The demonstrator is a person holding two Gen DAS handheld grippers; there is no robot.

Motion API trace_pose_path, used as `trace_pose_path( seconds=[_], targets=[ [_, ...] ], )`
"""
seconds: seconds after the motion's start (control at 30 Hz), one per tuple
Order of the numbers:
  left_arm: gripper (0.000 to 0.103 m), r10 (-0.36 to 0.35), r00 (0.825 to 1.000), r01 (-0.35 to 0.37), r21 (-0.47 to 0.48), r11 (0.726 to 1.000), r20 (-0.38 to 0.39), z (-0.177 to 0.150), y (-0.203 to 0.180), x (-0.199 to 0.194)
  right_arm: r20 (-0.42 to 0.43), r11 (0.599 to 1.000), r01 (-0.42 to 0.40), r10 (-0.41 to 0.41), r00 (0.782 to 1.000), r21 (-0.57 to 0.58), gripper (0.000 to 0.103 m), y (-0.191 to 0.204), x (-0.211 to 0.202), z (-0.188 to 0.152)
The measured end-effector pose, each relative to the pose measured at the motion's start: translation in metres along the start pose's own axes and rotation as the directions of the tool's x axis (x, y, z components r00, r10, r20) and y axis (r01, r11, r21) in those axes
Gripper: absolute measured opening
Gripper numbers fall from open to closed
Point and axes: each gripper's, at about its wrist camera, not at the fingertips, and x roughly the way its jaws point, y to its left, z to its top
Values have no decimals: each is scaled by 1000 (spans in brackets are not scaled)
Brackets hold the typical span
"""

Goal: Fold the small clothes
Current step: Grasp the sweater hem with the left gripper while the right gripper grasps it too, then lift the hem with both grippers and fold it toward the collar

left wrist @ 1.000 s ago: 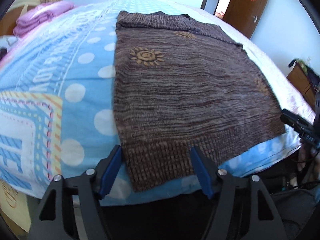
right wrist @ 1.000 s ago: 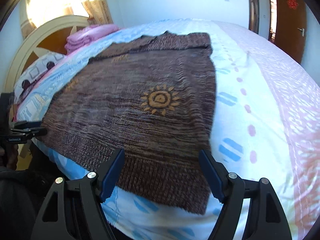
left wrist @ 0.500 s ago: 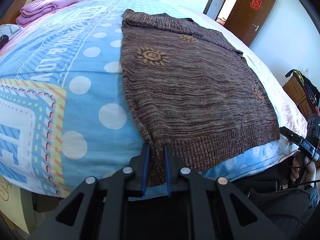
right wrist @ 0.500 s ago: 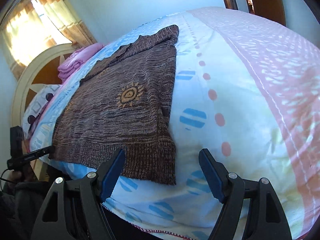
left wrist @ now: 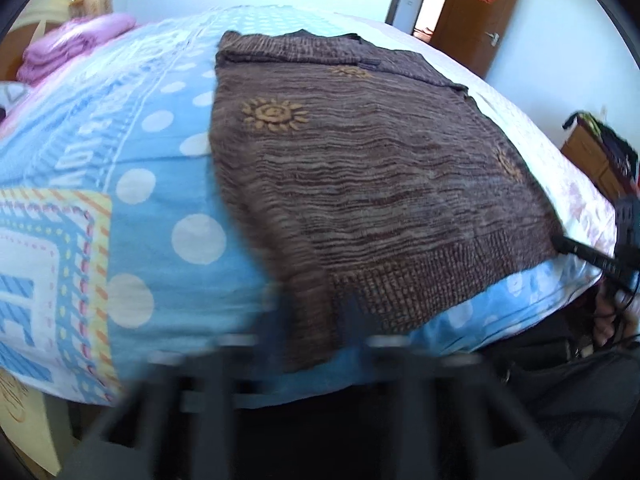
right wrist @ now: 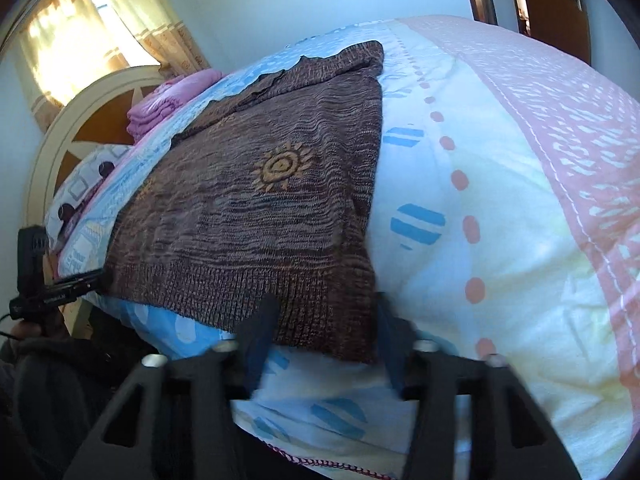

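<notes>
The bed (left wrist: 132,208) carries the sweater (left wrist: 372,168) spread flat, its ribbed hem at the near edge. Your left gripper (left wrist: 312,320) is blurred; its jaws straddle the hem's left corner with a gap showing. Your right gripper (right wrist: 324,332) stands spread around the right corner. Pinch both corners squarely on the ribbing, then lift evenly together.

Both wrist cameras sat low at the bed's (left wrist: 168,236) near edge, close to the brown sweater's (left wrist: 380,184) hem: left faced its left corner, right its right corner, sharing the sweater.
</notes>
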Motion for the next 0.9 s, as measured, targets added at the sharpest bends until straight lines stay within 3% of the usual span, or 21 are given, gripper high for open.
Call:
trace_pose_path(
  seconds=[0.2,0.3,0.4,0.53,0.9],
  targets=[
    [11,-104,991,110,-80,991,82,11,21,-31,141,995,-99,99,985,-8,6,0,-40,7],
    [11,-175,977,191,-126,974,124,14,30,-39,153,993,-114,111,982,13,6,-6,-40,6],
    [11,-185,975,201,-139,970,121,14,31,-37,143,990,-127,116,983,66,6,-15,-34,2],
    [11,-211,968,229,-139,963,134,20,29,-37,216,984,-166,151,965,57,6,-12,-52,13],
    [11,-243,942,277,-127,953,233,82,42,-36,292,989,-150,146,945,-7,6,2,-50,82]
  ],
)
